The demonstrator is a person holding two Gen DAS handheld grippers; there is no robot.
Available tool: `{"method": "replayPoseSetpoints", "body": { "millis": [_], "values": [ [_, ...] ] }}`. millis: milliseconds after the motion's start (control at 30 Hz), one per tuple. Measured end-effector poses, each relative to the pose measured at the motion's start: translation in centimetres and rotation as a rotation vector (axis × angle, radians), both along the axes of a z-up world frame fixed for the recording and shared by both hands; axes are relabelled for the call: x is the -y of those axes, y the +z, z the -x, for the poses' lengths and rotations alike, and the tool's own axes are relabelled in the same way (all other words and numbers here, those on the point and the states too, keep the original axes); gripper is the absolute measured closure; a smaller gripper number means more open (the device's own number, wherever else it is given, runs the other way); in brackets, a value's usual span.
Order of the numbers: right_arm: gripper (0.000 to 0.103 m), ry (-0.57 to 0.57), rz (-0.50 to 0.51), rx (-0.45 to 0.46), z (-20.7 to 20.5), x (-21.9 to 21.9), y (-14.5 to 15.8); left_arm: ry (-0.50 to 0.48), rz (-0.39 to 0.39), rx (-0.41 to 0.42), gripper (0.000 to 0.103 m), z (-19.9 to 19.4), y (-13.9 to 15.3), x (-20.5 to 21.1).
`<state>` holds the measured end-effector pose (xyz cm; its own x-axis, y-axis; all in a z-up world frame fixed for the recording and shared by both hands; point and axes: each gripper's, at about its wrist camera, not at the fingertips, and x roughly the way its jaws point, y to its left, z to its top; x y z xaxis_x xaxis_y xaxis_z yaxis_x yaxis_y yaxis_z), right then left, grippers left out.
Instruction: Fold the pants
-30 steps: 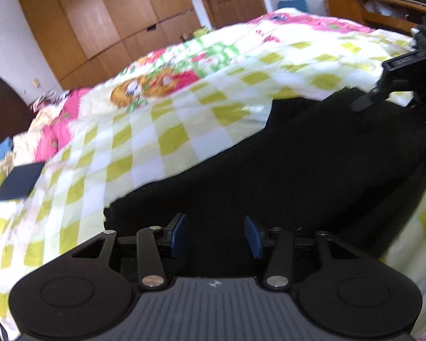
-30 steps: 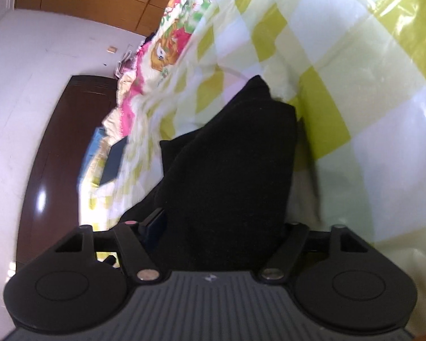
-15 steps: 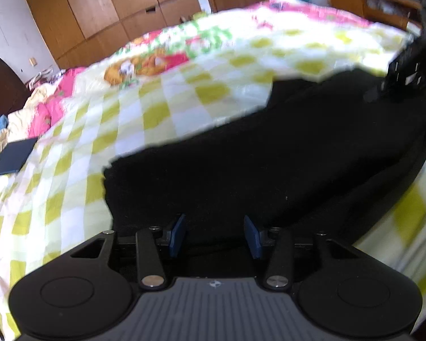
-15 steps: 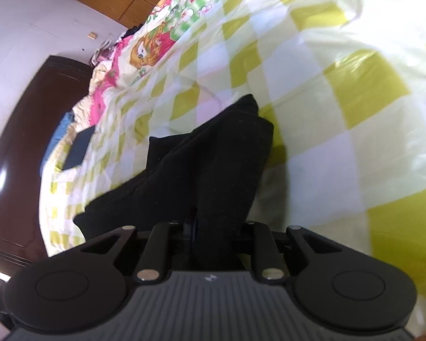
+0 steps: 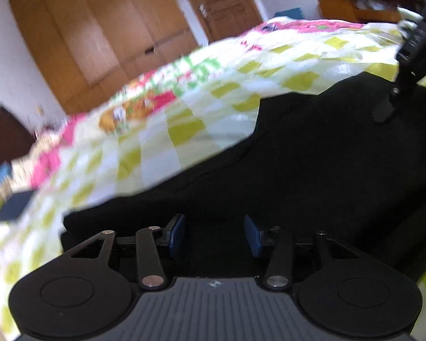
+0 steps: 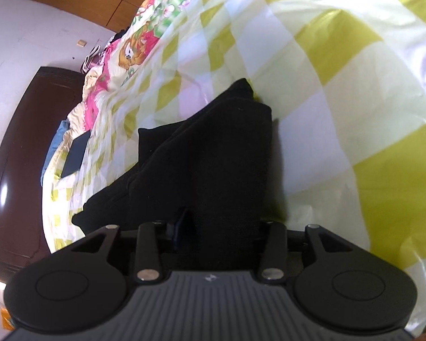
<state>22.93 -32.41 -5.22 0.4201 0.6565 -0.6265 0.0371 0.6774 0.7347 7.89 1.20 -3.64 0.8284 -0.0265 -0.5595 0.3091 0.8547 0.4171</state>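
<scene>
Black pants [image 5: 298, 164] lie across a yellow-and-white checked bedspread [image 5: 184, 130]. My left gripper [image 5: 214, 236] is open, its blue pads apart, low over the near edge of the pants. My right gripper shows at the far right of the left wrist view [image 5: 389, 108], down at the other end of the pants. In the right wrist view the pants [image 6: 213, 153] rise as a folded bunch between the jaws of my right gripper [image 6: 221, 227]. Only its left blue pad [image 6: 184, 224] shows; cloth hides the other.
A dark blue flat object [image 5: 11, 207] lies on the bed at the left, also in the right wrist view [image 6: 75, 156]. Wooden wardrobes [image 5: 99, 34] and a door stand behind the bed. A wooden desk [image 5: 366, 5] is at the far right. A dark headboard [image 6: 22, 153] borders the bed.
The right gripper closed on the pants half a second ago and now stands wider, cloth still between its jaws. The left gripper stayed open while its view tilted and blurred.
</scene>
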Motion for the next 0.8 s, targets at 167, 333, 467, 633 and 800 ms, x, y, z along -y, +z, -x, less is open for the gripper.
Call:
{"method": "replayPoseSetpoints", "body": {
  "millis": [167, 333, 467, 633, 800],
  "values": [
    [0.062, -0.015, -0.03, 0.013, 0.9, 0.6, -0.4, -0.029, 0.065, 0.063, 0.044, -0.8, 3.0, 0.8],
    [0.065, -0.047, -0.058, 0.008, 1.1, 1.0, -0.4, -0.049, -0.044, -0.014, 0.045, -2.3, -0.6, 2.5],
    [0.07, -0.048, -0.027, 0.016, 1.2, 0.6, -0.2, -0.053, -0.01, 0.046, 0.045, -3.1, 1.7, 3.0],
    [0.068, -0.052, -0.035, 0.018, 1.4, 0.6, -0.6, 0.073, -0.033, 0.088, 0.045, -5.9, 2.0, 2.6],
    [0.068, -0.066, -0.058, 0.0, 1.0, 0.8, -0.9, 0.041, -0.161, 0.023, 0.048, -4.9, -1.7, 3.8]
  ]
}}
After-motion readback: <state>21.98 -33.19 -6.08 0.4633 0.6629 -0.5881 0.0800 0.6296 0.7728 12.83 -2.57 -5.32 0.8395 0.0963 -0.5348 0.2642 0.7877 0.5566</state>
